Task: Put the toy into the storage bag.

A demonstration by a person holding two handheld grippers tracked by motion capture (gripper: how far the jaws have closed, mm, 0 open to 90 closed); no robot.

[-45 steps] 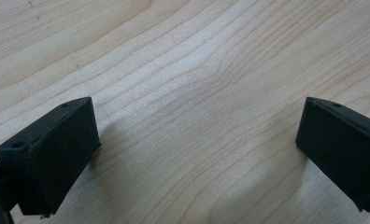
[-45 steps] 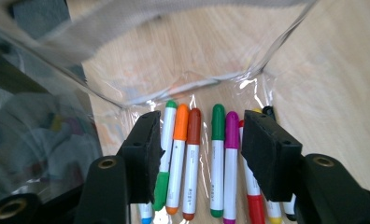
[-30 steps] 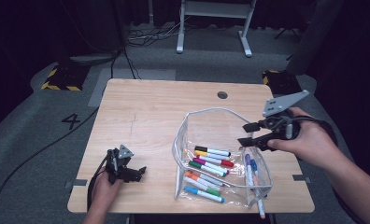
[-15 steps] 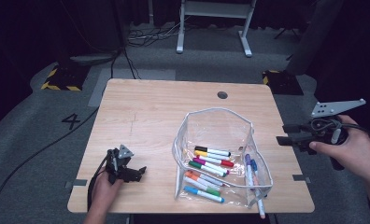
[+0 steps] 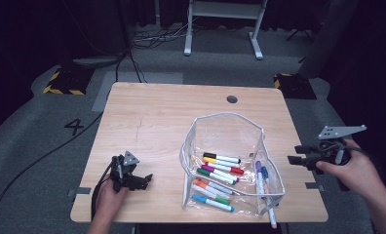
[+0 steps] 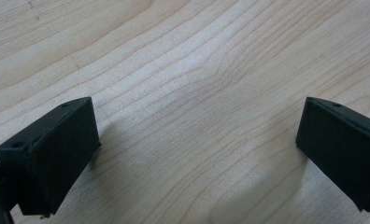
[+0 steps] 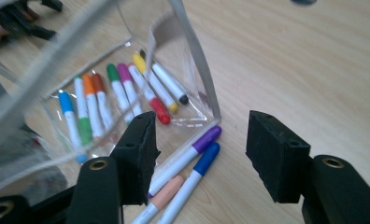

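A clear plastic pouch (image 5: 226,130) stands open on the wooden table (image 5: 166,117) with several coloured markers (image 5: 220,170) lying inside. A purple marker (image 5: 258,176) and a blue marker (image 5: 265,179) lie along its right side. My right gripper (image 5: 294,154) hangs off the table's right edge and points back at the pouch (image 7: 195,65). Its jaws have just been opening and stand open (image 7: 202,140) with nothing between them; the purple marker (image 7: 197,147) and blue marker (image 7: 202,161) lie beyond them. My left gripper (image 5: 145,180) rests at the front left, open (image 6: 197,144) over bare wood.
A round cable hole (image 5: 232,99) sits near the table's far edge. A black cable (image 5: 45,156) runs over the grey floor at the left. Yellow-and-black striped blocks (image 5: 62,80) and a white stand's legs (image 5: 220,29) are behind the table.
My right gripper has gone from above the pouch's right rim out to the right and lower, past the table's edge. The left gripper has stayed put.
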